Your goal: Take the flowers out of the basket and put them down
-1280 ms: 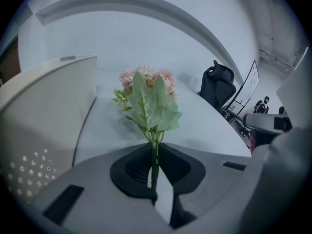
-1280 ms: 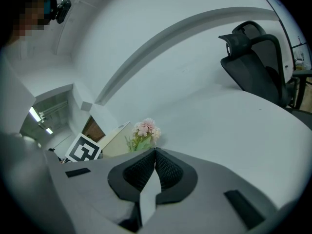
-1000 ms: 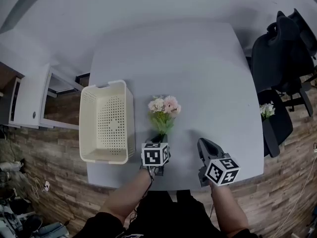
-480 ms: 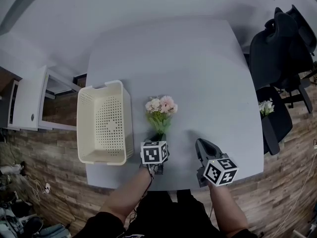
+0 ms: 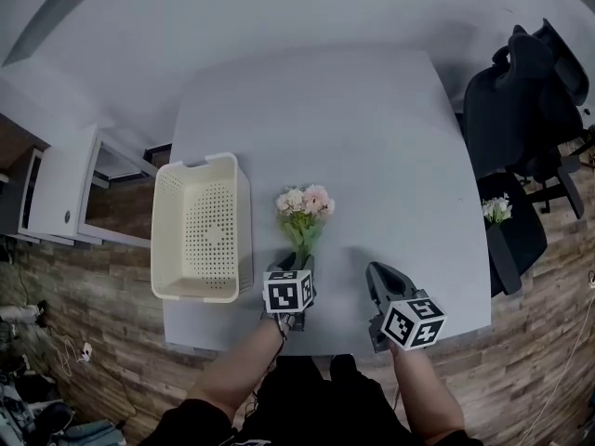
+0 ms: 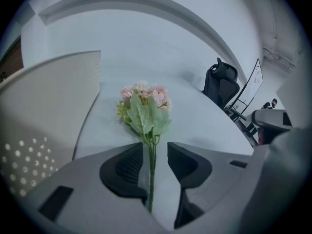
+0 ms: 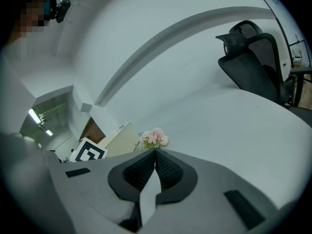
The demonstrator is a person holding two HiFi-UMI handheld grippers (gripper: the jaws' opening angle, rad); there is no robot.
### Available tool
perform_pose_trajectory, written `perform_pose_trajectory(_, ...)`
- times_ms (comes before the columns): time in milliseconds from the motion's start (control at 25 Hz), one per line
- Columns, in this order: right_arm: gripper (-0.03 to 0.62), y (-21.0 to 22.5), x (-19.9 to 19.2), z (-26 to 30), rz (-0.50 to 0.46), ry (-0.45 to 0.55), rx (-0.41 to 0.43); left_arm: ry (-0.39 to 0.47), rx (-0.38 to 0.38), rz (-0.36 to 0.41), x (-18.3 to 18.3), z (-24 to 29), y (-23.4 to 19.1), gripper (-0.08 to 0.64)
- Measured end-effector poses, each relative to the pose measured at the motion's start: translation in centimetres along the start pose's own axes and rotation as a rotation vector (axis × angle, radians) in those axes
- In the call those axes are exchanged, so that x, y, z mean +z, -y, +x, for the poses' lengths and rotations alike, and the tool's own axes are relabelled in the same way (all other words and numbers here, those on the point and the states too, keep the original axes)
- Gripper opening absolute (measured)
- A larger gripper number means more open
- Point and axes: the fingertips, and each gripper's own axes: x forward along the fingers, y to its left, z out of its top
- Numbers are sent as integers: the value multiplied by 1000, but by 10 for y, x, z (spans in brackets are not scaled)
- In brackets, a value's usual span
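The grey table (image 5: 372, 128) fills most of the head view, and all the task's things are on it. Past its right edge stands a black office chair (image 5: 525, 100); past its left edge is a white cabinet (image 5: 60, 189), both off the table.

On the left part of the table sits the cream basket (image 5: 200, 235), open side up. Its perforated floor and walls show from rim to rim. It stands beside the flowers, near them but not touching.

Your left gripper (image 6: 155, 152) is low at the near edge of the table. Its jaws are opening. The green stem runs between them, close to the left pad, and there is a clear gap to the right pad, so the pads do not press it. Your right gripper (image 7: 155, 156) is to the right of the left one, apart from the flowers, with its jaws closed together on nothing.

The flowers (image 5: 303, 214) lie flat on the table, just right of the basket. Their pink and white heads point away from you and the stem comes toward your left gripper.

Smallest is a little white bunch (image 5: 498, 209) beyond the right edge, on a dark object that I cannot identify.
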Motion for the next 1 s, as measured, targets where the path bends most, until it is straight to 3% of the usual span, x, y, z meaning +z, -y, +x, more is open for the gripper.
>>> perform_pose_trajectory(160,21,-6,4,-13,-36,13,28,67,-5,26,4,-32,12,150)
perform_pose_trajectory(360,21,-24,9,-33,-90,25,73,175,-8,41,11,-87,24,9)
perform_pose_trajectory(720,20,-81,34,-82,-166,94,212,338,-74,53,5,-203,69,8)
perform_pose_trajectory(1000,20,-132,37,-106,-189,140,289,375,-135,41,-18,-263,79,8)
